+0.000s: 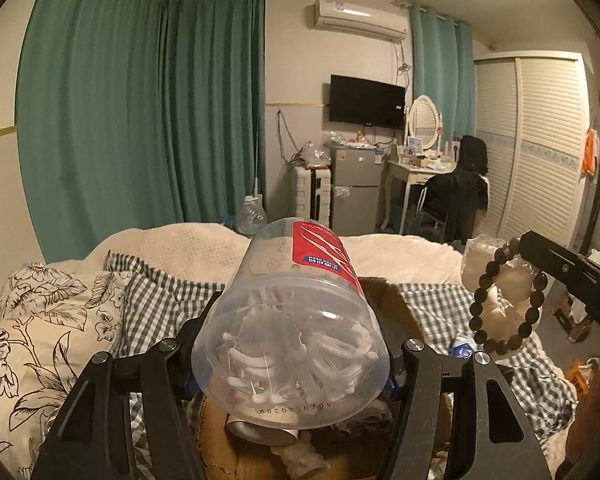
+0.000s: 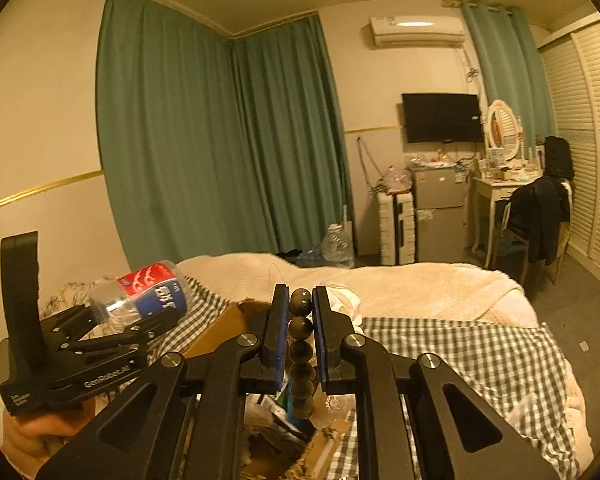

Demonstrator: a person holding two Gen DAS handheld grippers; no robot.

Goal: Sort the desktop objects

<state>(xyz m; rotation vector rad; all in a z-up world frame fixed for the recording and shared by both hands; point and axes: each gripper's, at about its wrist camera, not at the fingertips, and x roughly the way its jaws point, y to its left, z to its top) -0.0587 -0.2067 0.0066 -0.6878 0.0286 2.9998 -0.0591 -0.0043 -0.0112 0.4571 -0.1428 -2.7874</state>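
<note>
Over the checked bedspread (image 2: 460, 356), left tongs (image 1: 292, 344) grip a clear jar (image 1: 296, 320); right tongs (image 2: 300, 320) pinch a bead bracelet (image 2: 301, 354).

Clear jar (image 1: 296, 336) betw. L fingers (image 1: 384, 320)

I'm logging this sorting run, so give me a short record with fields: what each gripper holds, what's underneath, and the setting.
left gripper: shut on clear plastic jar, red label, white picks inside
right gripper: shut on dark bead bracelet, which hangs between the fingers
below: open cardboard box of mixed items
surface: bed with checked blanket
</note>
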